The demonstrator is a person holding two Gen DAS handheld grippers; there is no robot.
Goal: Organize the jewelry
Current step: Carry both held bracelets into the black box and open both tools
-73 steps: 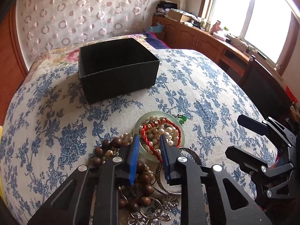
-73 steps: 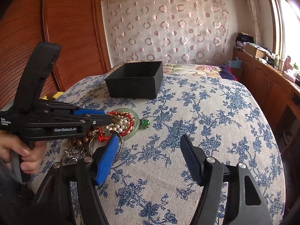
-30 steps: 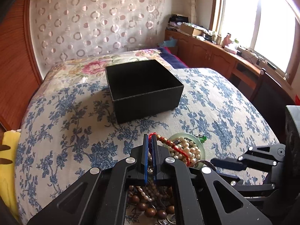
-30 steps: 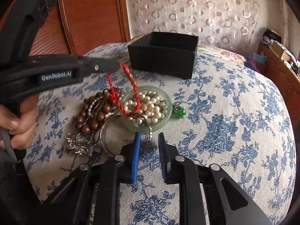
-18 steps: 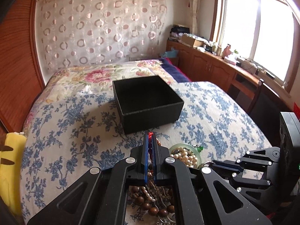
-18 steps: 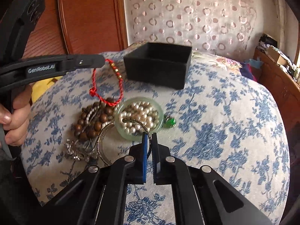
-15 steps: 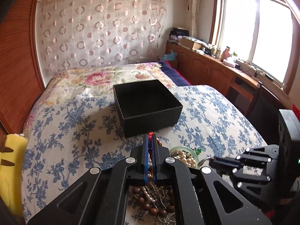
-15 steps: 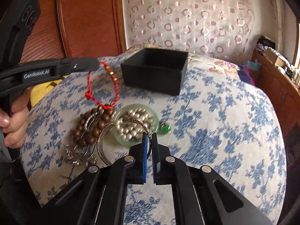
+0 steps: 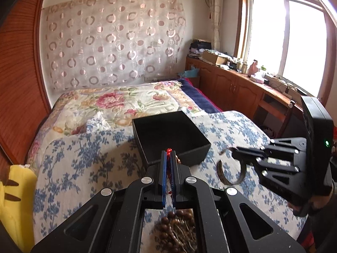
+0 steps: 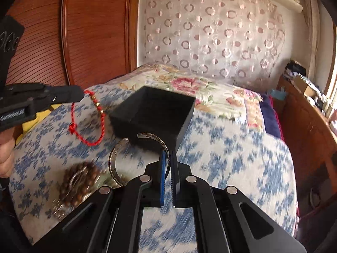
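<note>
An open black box (image 9: 170, 137) (image 10: 153, 113) stands on the blue-flowered bedspread. My left gripper (image 9: 168, 156) (image 10: 81, 93) is shut on a red string bracelet (image 10: 92, 122), which hangs in the air left of the box; only a red tip (image 9: 169, 150) shows between its pads in the left wrist view. My right gripper (image 10: 167, 158) (image 9: 233, 148) is shut on an open silver cuff bangle (image 10: 118, 158) (image 9: 229, 172), lifted off the bed just short of the box's near right corner. A pile of brown wooden beads (image 10: 78, 181) (image 9: 174, 227) lies on the bed below.
A flowered quilt (image 9: 118, 103) covers the bed beyond the box. A wooden headboard panel (image 10: 92, 31) rises at the left, wooden cabinets (image 9: 231, 88) run under the window at the right. A yellow cushion (image 9: 14, 200) lies at the bed's left edge. A hand (image 10: 6, 154) holds the left gripper.
Both grippers have risen and moved toward the box. The right gripper closed on the silver bangle and lifted it off the bed. The red bracelet now hangs clear of the pile.
</note>
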